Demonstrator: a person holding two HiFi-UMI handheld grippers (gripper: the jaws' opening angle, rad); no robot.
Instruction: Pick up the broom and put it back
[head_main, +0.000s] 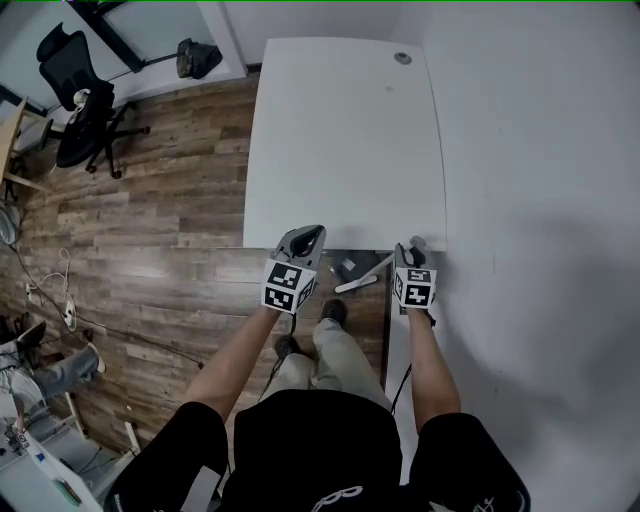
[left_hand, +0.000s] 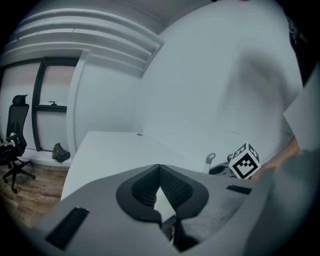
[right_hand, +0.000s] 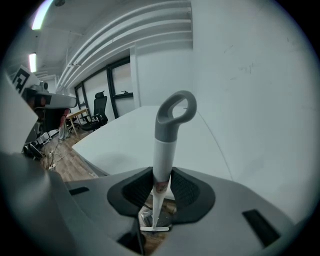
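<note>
The broom has a white handle (right_hand: 163, 155) ending in a grey loop (right_hand: 176, 111). My right gripper (right_hand: 162, 184) is shut on that handle just below the grey part, and the handle stands up between the pads. In the head view the handle (head_main: 358, 284) slants down to the left from the right gripper (head_main: 413, 250), over the gap at the table's near edge. Its lower end is small and hard to make out. My left gripper (head_main: 312, 232) is beside it at the table edge, pads together with nothing between them (left_hand: 159, 170). The loop (left_hand: 210, 160) also shows in the left gripper view.
A long white table (head_main: 340, 130) runs ahead, flush with a white wall (head_main: 540, 150) on the right. Wood floor lies to the left, with a black office chair (head_main: 80, 100), a dark object (head_main: 197, 57) by the far wall and cables (head_main: 62, 295). The person's feet (head_main: 332, 312) are below the grippers.
</note>
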